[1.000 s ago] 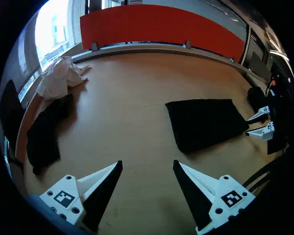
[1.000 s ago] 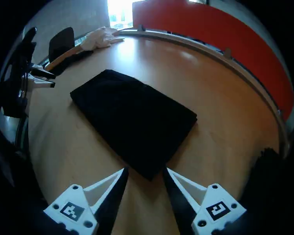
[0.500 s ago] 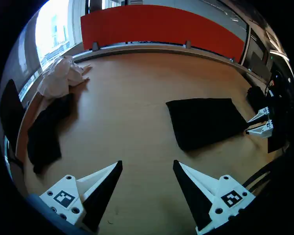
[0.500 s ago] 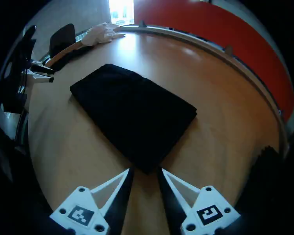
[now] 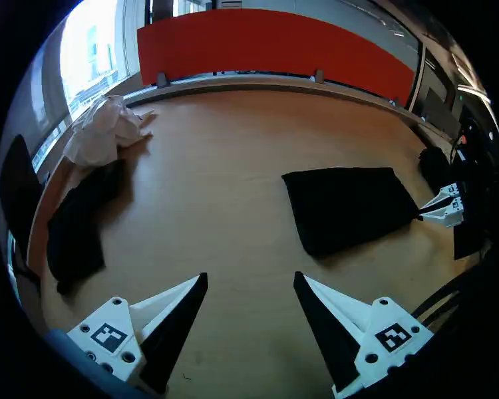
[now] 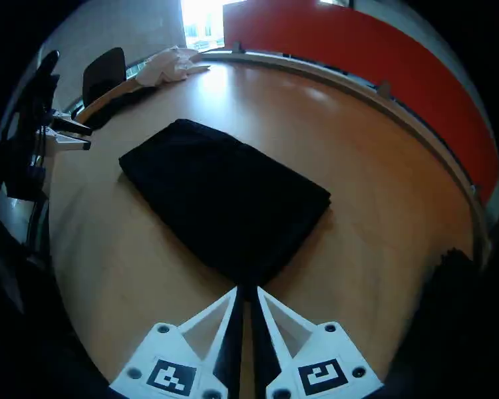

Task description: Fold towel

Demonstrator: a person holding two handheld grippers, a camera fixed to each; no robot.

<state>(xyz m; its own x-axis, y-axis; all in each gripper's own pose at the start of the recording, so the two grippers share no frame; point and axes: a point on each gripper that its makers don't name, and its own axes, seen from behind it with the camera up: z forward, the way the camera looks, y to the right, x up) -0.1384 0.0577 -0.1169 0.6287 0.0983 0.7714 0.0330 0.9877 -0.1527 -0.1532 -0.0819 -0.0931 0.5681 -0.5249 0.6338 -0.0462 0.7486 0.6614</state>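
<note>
A black towel [image 6: 229,199], folded into a flat rectangle, lies on the wooden table [image 6: 382,173]. My right gripper [image 6: 247,294] has its two fingers pressed together on the towel's near corner. The left gripper view shows the same towel [image 5: 346,206] to the right of centre, with the right gripper [image 5: 424,213] pinching its far right corner. My left gripper [image 5: 249,279] hovers open over bare wood, well short of the towel, with nothing between its fingers. From the right gripper view, the left gripper [image 6: 83,136] sits at the table's left edge.
A crumpled white cloth [image 5: 103,130] and a dark cloth [image 5: 76,226] lie at the table's left side. A red partition [image 5: 269,46] runs along the far edge. A black chair [image 6: 106,76] stands beyond the table. A dark bundle [image 6: 456,279] rests at the right edge.
My right gripper has closed its fingers on the towel's near corner. The left gripper has stayed where it was, still open.
</note>
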